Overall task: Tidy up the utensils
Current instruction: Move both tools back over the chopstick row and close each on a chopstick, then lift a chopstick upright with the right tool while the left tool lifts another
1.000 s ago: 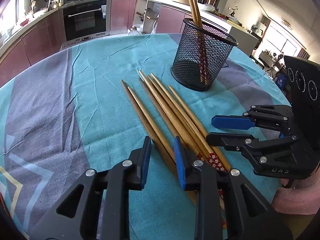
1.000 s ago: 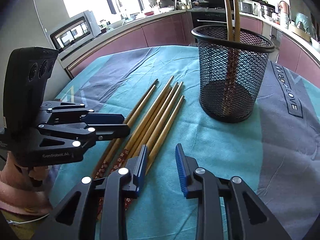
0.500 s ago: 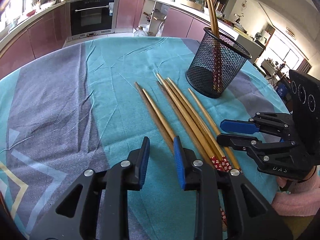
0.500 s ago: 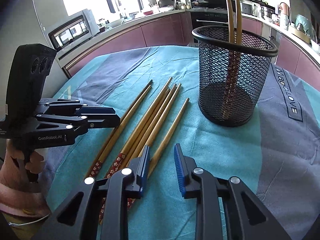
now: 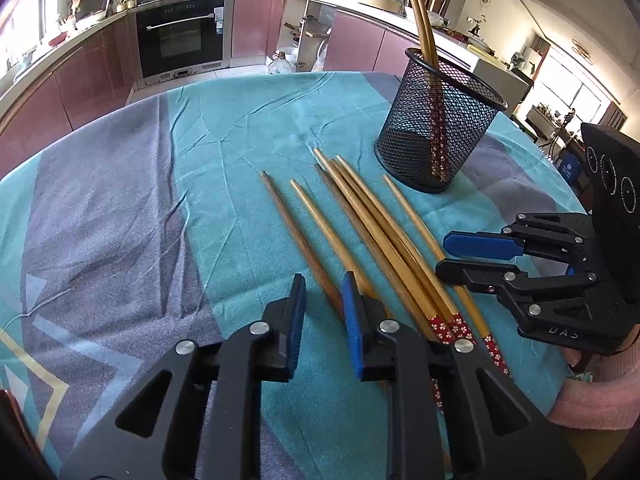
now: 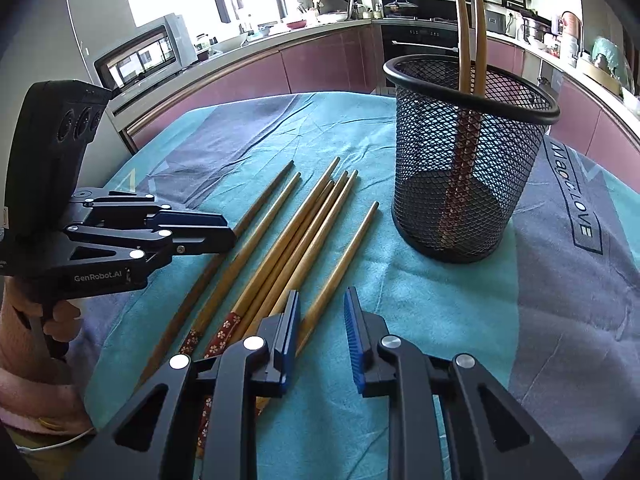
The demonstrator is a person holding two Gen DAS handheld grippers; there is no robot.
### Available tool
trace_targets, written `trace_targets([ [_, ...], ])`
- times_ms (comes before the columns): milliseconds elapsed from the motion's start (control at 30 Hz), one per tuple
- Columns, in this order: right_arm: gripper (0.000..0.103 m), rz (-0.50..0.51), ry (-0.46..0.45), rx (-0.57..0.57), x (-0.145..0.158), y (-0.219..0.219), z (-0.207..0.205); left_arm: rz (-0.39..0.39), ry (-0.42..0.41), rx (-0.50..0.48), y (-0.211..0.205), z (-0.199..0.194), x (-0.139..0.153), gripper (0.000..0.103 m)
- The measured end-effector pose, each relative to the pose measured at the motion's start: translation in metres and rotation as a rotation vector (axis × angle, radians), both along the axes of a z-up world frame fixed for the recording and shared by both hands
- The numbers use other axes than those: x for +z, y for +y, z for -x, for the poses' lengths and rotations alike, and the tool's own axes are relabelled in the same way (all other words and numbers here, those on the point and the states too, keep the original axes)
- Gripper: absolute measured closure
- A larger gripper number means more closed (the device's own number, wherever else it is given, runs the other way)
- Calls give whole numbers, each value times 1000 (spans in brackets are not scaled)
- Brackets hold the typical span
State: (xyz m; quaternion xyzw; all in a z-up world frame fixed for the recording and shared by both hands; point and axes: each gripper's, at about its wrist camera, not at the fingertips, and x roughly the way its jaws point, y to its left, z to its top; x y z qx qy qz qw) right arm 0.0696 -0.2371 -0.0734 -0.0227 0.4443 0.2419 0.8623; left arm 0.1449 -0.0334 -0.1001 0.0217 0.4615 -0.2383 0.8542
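Two chopsticks already stand in the mesh cup, leaning against its far rim with their patterned ends at the bottom. Six chopsticks are left lying on the cloth, fanned out beside the cup with their tips toward it and their red flowered ends toward the person. So the job looks about a quarter done, by count.

The left gripper hovers over the near ends of the leftmost sticks; its jaws are closing, with only a narrow gap and nothing visible between the pads. The right gripper hangs by the rightmost stick, which passes under its left finger; its jaws are closing too and grip nothing (bare cloth shows through the gap).

Room is decent: the cloth left of the sticks is bare, and so is the stretch between the sticks and the cup. The tight spot is the sticks' near ends, where both grippers sit close together and could knock each other. The table edge runs just behind the cup.
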Motion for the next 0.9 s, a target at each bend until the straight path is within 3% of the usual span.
trace_targets([
  [100,83,1,-2,-5,-1,2,-5,-23,-5,11,-4,-4,-1,79],
  [333,83,4,-6,-11,-1,10,-16,-27,-17,40,-9,-13,-3,81],
  [400,83,-3,-6,-16,-1,11,-20,-39,-23,64,-10,-15,-3,89],
  [467,92,-14,0,-24,-2,10,-23,-36,-25,85,-10,-15,-3,90],
  [600,98,-43,14,-33,-1,2,-25,-19,-23,120,-6,-12,-1,93],
  [900,94,38,-8,-11,1,6,-26,-35,-19,107,-5,-9,-2,89],
])
